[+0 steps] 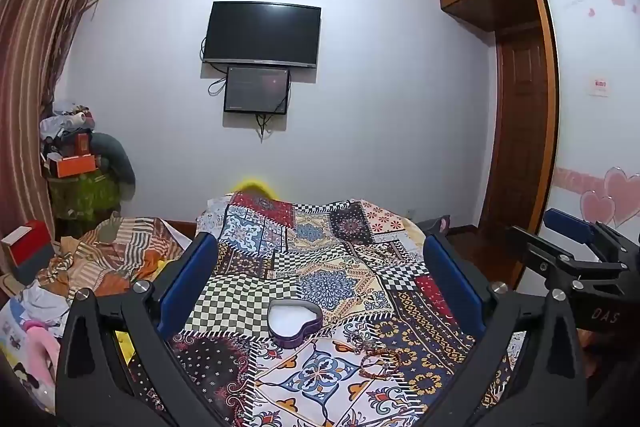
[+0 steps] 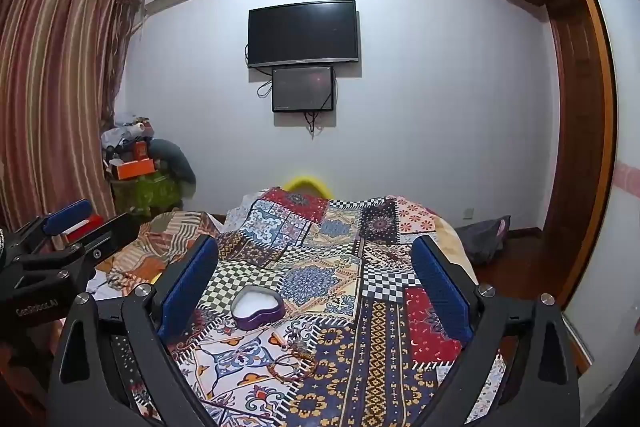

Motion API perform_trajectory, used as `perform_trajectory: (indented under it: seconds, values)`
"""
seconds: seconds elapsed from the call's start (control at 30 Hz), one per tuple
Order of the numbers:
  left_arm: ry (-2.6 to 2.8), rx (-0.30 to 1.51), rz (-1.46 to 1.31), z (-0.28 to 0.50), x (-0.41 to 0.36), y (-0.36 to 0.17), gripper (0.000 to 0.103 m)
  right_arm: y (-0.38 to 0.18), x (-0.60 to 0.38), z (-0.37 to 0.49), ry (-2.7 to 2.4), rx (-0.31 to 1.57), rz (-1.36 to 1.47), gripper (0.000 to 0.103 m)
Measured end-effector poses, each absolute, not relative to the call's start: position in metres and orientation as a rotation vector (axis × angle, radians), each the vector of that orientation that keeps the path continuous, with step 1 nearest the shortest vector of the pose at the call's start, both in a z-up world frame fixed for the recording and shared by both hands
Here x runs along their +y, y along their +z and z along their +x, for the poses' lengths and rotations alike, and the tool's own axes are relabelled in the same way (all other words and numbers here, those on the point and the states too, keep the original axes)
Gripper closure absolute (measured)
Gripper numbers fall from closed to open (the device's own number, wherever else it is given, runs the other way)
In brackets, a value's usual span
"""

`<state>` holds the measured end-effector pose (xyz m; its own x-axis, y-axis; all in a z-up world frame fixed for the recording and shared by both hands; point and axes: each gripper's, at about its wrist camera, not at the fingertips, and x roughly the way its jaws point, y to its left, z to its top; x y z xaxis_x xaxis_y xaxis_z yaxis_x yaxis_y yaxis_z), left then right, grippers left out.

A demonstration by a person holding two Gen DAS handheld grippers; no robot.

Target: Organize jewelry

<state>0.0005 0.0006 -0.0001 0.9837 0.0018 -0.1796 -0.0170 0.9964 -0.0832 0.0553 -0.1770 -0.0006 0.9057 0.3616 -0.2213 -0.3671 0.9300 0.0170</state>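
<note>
both wrist views sit side by side, facing the patchwork bedspread (image 1: 320, 267) and television (image 2: 303, 33).
</note>
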Motion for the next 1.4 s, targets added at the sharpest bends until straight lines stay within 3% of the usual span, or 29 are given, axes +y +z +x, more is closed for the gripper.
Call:
perform_trajectory:
  seconds: [1.4]
  values:
    - [0.007, 0.207, -0.080, 0.012, 0.002, -0.009, 0.000, -0.009, -0.176, 0.060, 0.378, 0.265, -0.011, 0.007]
